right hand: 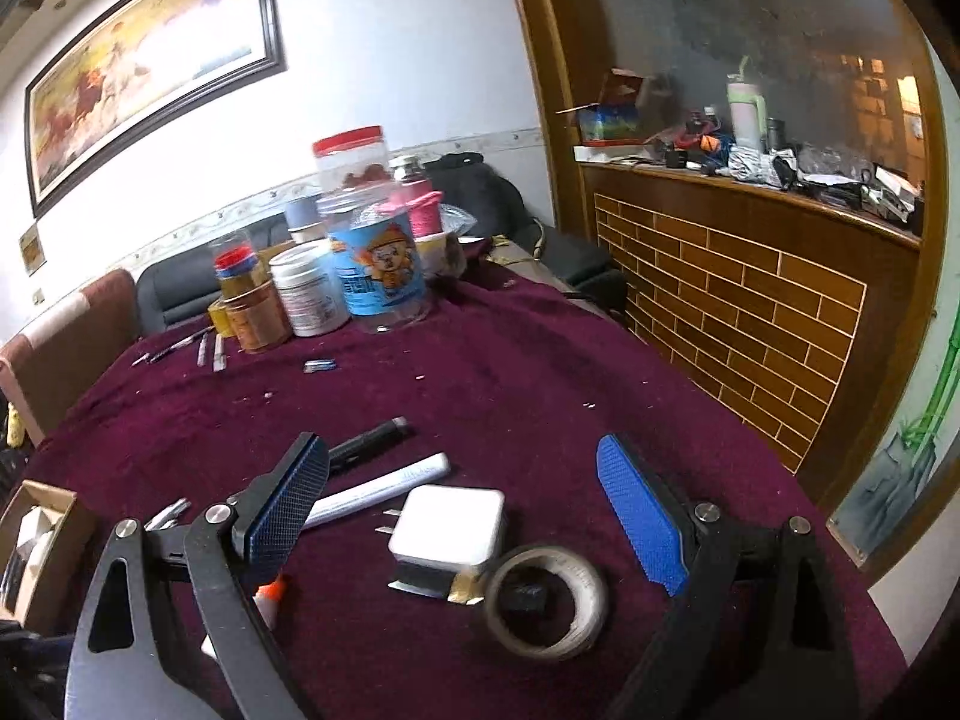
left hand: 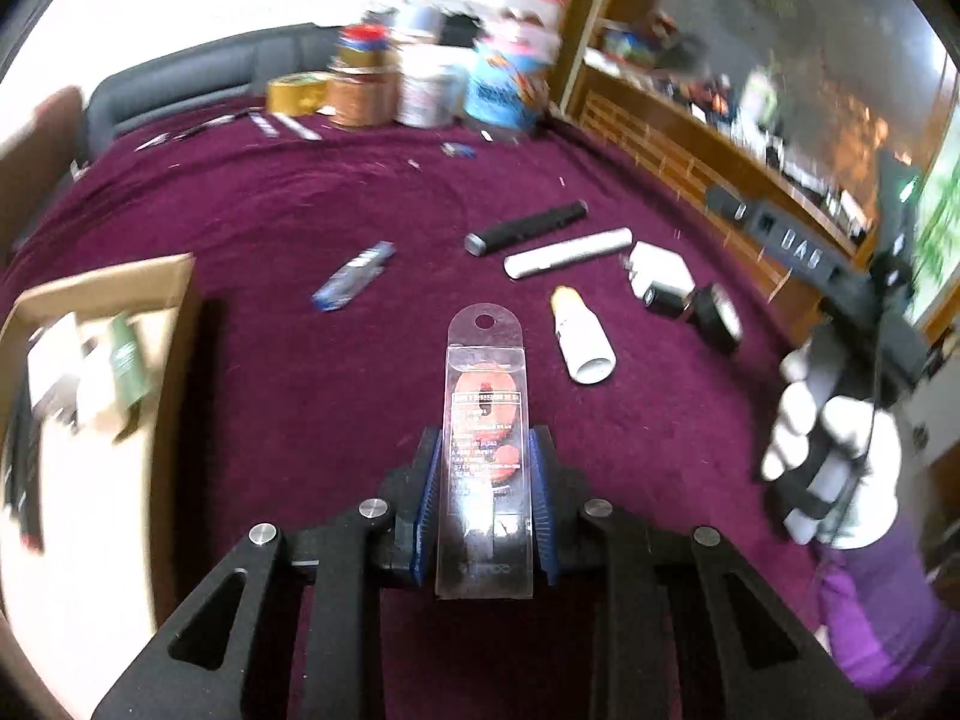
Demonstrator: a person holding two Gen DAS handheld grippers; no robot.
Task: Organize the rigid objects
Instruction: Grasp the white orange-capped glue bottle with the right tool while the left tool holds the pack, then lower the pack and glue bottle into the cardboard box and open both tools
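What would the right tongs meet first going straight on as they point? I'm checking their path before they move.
Probably the white charger, which lies on the cloth between the open right tongs, just beyond the tape roll. Depth is hard to judge in this fisheye view.

A framed painting (right hand: pixel 150 66) hangs upper left on the white wall (right hand: pixel 390 60). At right, a wooden counter (right hand: pixel 750 312) with brick-pattern front. A maroon cloth (right hand: pixel 510 372) covers the table.

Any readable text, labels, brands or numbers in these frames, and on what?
"DAS": white letters on the black body of the right claw, left wrist view; letters before them blurred.
Clear package in the left claw: printed lines too small to read.
Blue cartoon jar: label blurred.
White can: print unreadable.
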